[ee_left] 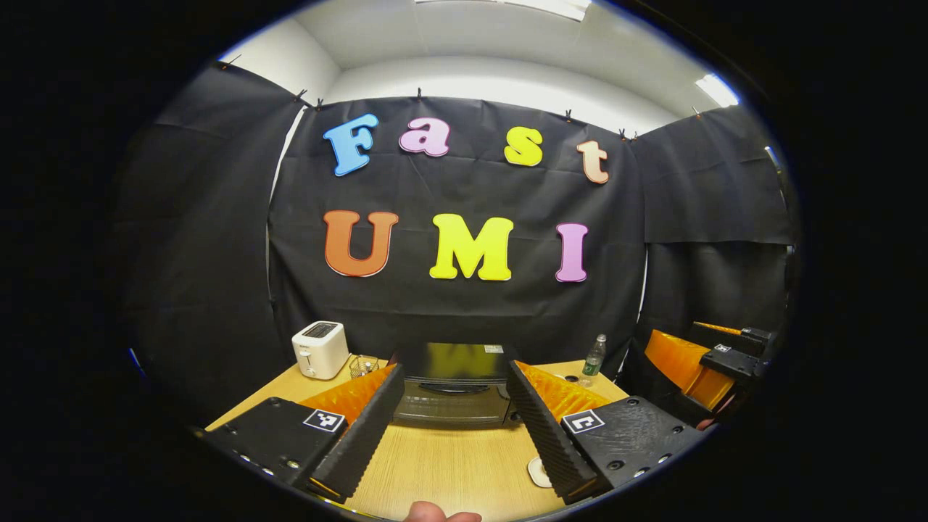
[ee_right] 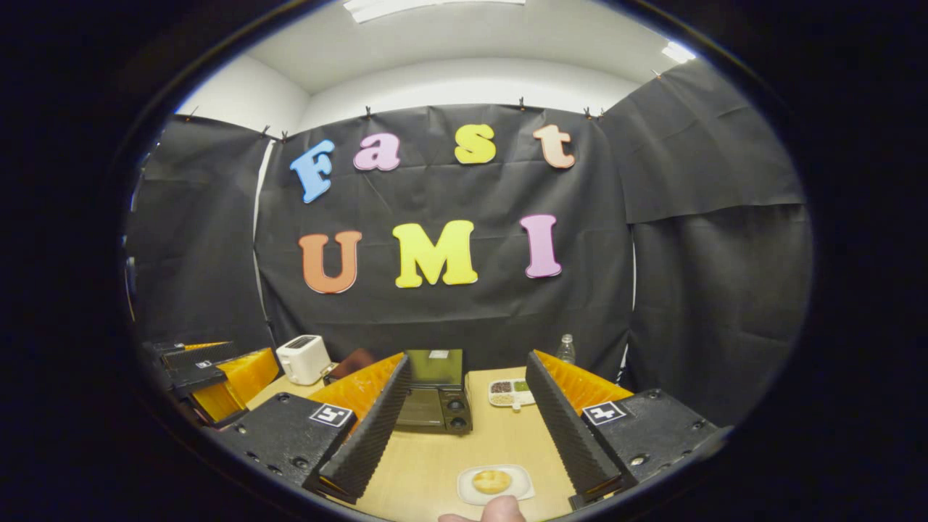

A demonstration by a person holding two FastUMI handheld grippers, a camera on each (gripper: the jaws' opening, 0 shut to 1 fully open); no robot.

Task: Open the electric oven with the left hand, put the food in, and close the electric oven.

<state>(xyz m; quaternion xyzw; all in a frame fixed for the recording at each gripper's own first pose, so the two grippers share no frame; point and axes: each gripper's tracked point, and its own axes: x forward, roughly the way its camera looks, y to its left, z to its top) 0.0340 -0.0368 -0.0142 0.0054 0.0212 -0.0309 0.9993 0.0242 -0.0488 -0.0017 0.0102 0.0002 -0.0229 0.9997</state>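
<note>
1. Fingertip skin (ee_left: 441, 514) pokes into the left gripper view at 6 o'clock, below the left gripper (ee_left: 453, 424); its two black ribbed fingers (ee_left: 366, 435) stand wide apart with nothing between them but bare table (ee_left: 449, 464).
2. Straight ahead at 12 o'clock from those fingers sits the electric oven (ee_left: 454, 391), black, with its door closed and its handle across the front.
3. At 10 o'clock from the oven stands a white toaster (ee_left: 320, 349), with a small glass (ee_left: 360, 366) just beside it on the oven's side.
4. At 2 o'clock from the oven, near the table's back edge, a clear bottle (ee_left: 594, 357) stands upright.
5. Far out at 3 o'clock in the left gripper view, the right gripper (ee_left: 714, 362) shows as orange and black parts, well apart from the oven.
6. In the right gripper view the right gripper (ee_right: 467, 428) also has its fingers spread wide and holds nothing.
7. Between those fingers at 6 o'clock lies the food (ee_right: 491, 480), a round golden bun on a white plate (ee_right: 465, 491), with a bit of a hand (ee_right: 493, 511) just below it.
8. Beyond the plate at 12 o'clock is the oven (ee_right: 435, 391), and a white divided dish (ee_right: 510, 392) lies just to its 3 o'clock side.
9. At 9 o'clock in that view the left gripper (ee_right: 206, 373) shows near the toaster (ee_right: 303, 359).
</note>
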